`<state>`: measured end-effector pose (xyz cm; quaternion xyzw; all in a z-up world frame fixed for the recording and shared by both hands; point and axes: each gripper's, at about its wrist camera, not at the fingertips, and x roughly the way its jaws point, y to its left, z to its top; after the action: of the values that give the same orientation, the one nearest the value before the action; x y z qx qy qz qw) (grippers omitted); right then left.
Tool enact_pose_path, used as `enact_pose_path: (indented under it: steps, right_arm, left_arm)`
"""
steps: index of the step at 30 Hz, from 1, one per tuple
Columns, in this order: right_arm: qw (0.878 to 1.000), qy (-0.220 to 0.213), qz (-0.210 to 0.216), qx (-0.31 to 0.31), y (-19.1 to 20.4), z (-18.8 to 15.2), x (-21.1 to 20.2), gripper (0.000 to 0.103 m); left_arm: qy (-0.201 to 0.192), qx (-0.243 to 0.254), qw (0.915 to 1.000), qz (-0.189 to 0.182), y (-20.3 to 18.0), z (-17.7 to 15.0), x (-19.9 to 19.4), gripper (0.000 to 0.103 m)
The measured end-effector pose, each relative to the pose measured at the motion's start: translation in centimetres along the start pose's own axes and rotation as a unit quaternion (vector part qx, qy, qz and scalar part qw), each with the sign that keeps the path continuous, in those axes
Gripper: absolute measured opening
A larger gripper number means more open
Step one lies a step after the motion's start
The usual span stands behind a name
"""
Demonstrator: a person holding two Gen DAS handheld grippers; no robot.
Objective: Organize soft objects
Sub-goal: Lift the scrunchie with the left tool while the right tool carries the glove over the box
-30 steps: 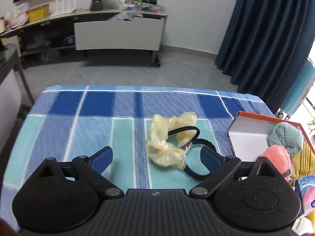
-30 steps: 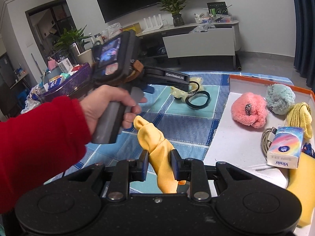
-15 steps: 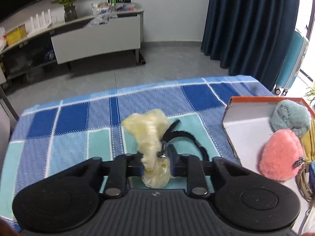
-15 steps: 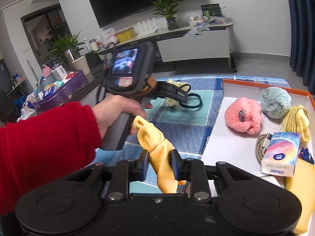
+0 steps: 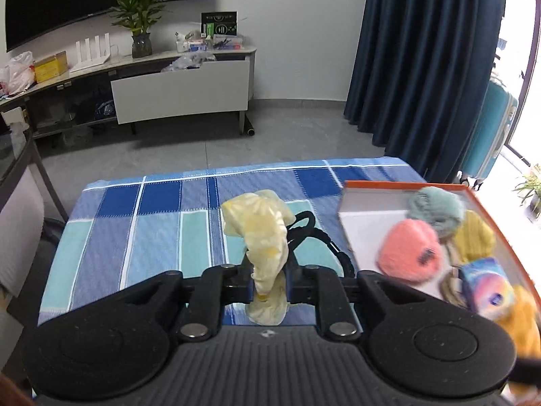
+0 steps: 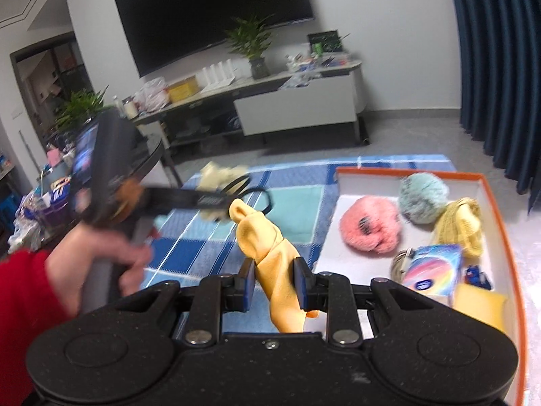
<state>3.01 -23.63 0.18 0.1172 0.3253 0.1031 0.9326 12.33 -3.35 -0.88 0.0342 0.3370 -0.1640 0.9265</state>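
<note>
My left gripper (image 5: 269,284) is shut on a pale yellow cloth hair tie (image 5: 262,237), lifted off the blue checked cloth (image 5: 159,230); black elastic bands (image 5: 314,237) hang from it. In the right wrist view the same pale tie (image 6: 219,172) shows blurred beyond the left tool. My right gripper (image 6: 274,284) is shut on an orange-yellow cloth (image 6: 270,250) that sticks up between its pads. The orange-rimmed white box (image 6: 493,209) to the right holds a pink pom-pom (image 6: 368,223), a teal pom-pom (image 6: 424,198) and a yellow knitted piece (image 6: 461,223).
The box also holds a tissue pack (image 6: 432,269), a coiled cable (image 6: 399,264) and a yellow sponge (image 6: 480,301). A hand in a red sleeve (image 6: 27,304) grips the left tool. Beyond the table lie bare floor, a TV bench (image 5: 175,84) and dark curtains (image 5: 422,67).
My left gripper has shut on the pale yellow hair tie and lifted it off the cloth, swinging right toward the box. My right gripper has risen slightly, still holding the orange-yellow cloth.
</note>
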Motion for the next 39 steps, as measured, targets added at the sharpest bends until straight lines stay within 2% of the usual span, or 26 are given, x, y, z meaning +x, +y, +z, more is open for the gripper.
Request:
enact_pose_path:
  steps: [3,14,25,39]
  right_arm:
    - [1.000,-0.012,-0.009,0.006,-0.3,0.2,-1.2,0.031]
    - [0.998,-0.040,-0.045,0.016,-1.2,0.4,-5.0,0.031]
    - [0.996,-0.056,-0.069,0.033,-2.4,-0.1,-7.9,0.031]
    - [0.993,-0.073,-0.086,0.038,-3.1,-0.7,-10.5,0.031]
  left_arm:
    - [-0.006,0.017,0.9998,0.014,-1.4,-0.7,-1.8,0.018]
    - [-0.024,0.000,0.9994,0.023,-4.0,-1.5,-6.2,0.018]
    - [-0.039,-0.002,0.9993,0.001,-6.7,-2.7,-8.2,0.018]
    - [-0.050,0.006,0.9987,-0.010,-8.7,-3.6,-9.5,0.018]
